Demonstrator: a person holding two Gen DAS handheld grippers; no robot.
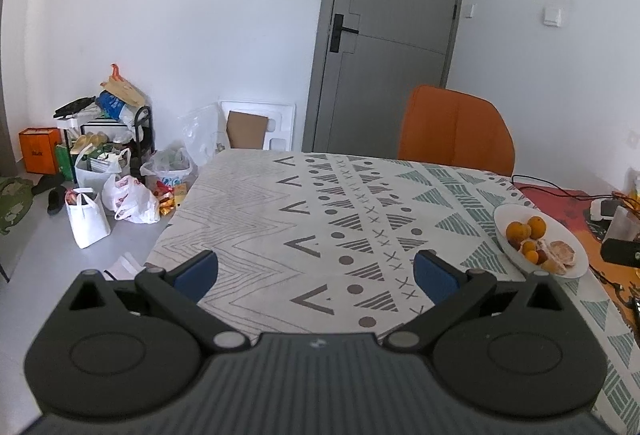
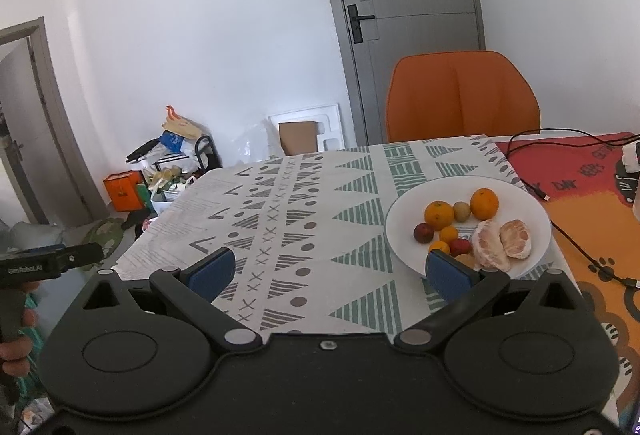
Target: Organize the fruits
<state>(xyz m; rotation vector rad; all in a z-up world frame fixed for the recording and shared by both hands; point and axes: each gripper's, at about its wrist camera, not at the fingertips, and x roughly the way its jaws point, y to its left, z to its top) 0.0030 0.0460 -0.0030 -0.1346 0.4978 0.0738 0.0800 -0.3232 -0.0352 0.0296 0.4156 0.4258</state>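
A white plate [image 2: 532, 211] stands on the patterned tablecloth at the right. It holds oranges [image 2: 484, 203], a kiwi [image 2: 461, 211], small red fruits [image 2: 423, 233] and two peeled pomelo pieces [image 2: 517, 238]. The plate also shows at the right of the left wrist view [image 1: 576, 259]. My right gripper [image 2: 328, 273] is open and empty, low over the cloth, its right finger [image 2: 448, 275] just in front of the plate's near rim. My left gripper [image 1: 316, 273] is open and empty over the cloth, left of the plate.
An orange chair [image 2: 462, 95] stands behind the table, before a grey door [image 2: 404, 7]. Black cables [image 2: 576, 243] and a red-orange mat [image 2: 592, 195] lie right of the plate. Bags and boxes [image 1: 104, 171] clutter the floor at the left. The table's left edge [image 1: 168, 231] is near.
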